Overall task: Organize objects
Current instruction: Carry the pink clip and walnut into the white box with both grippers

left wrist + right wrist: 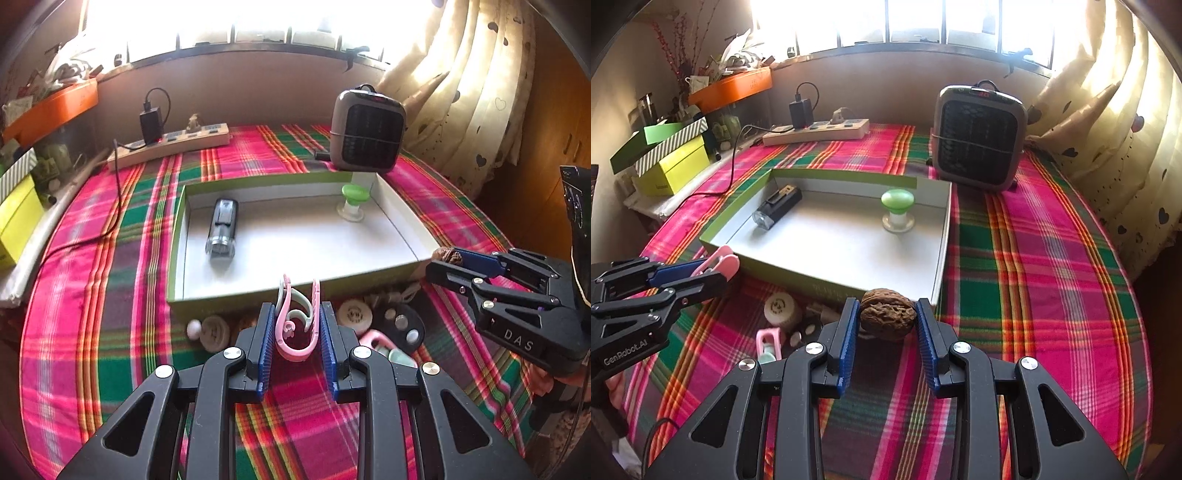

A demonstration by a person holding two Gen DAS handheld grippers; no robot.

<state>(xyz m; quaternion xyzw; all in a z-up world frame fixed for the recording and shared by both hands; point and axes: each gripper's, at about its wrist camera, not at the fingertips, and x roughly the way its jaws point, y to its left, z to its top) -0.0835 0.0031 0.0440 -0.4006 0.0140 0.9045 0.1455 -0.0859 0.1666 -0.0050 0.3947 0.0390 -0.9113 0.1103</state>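
Walnut (885,314) sits pinched between the blue pads of the right tongs (887,325), held just above the plaid cloth (1034,295) at the near right corner of the shallow white box (943,240). Left tongs (297,325) are pressed together on a pink clip (295,321) – raised before the box's near wall. Below them lie small bits on the desk: round caps (354,314), a black disc (400,321), another pink piece (376,341). Inside the box rest a grey flashlight (221,230) on the left and a green-topped knob (354,201) at the far right. Beyond stand a heater (979,136), a power strip (816,133) – then the bright window (905,22) and curtain (1108,92).
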